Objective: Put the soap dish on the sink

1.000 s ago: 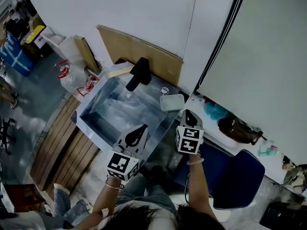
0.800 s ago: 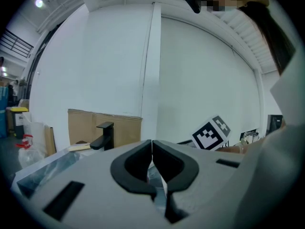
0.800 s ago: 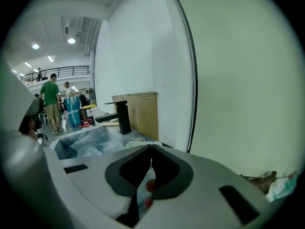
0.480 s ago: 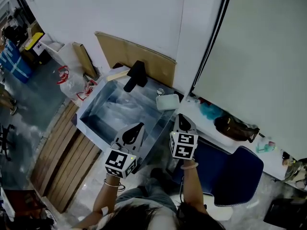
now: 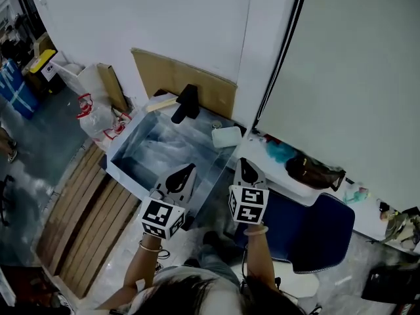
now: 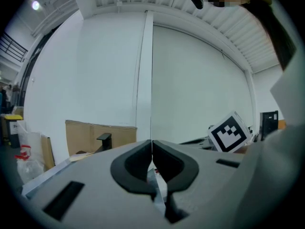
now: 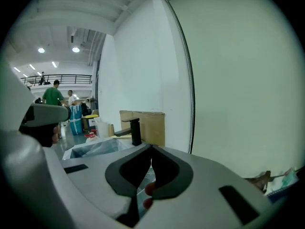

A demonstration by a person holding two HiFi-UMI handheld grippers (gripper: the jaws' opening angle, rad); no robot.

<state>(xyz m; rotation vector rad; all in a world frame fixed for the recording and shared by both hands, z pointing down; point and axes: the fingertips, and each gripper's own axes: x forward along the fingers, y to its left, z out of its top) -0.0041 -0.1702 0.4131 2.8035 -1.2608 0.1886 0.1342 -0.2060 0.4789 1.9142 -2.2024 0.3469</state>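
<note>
Left tongs (image 5: pixel 189 168) and right tongs (image 5: pixel 243 162) are hovering side by side at the near side of the sink (image 5: pixel 125 143) in the head view. Each pair is pressed together and carrying nothing. Up ahead, the soap dish (image 5: pixel 226 137) is sitting on the ledge at the sink's far right corner, just right of the black tap (image 5: pixel 186 104). By the look of it, the placing is already done. If a nudge is coming, the right tongs are the nearer pair. The dish is lying ahead of them and a touch to their left, with its long axis running roughly across their line of reach. The left tongs are sitting further off, with the basin between them and the dish.

Over to the left gripper view: the jaws are meeting tip to tip with nothing between them. They are pointing toward the cardboard sheet (image 6: pixel 100 135) leaning on the white wall. The right tongs' marker cube (image 6: pixel 230 132) is poking in at the right, and the dish is not showing here.

Now the right gripper view: these jaws are touching at the tips too, and are empty. The tap and the cardboard are standing beyond them, and the basin is spreading off to the left. Pale and reddish bits are peeking through the gap below the tips, too blurred to name, so I'm not picking out the dish here.
</note>
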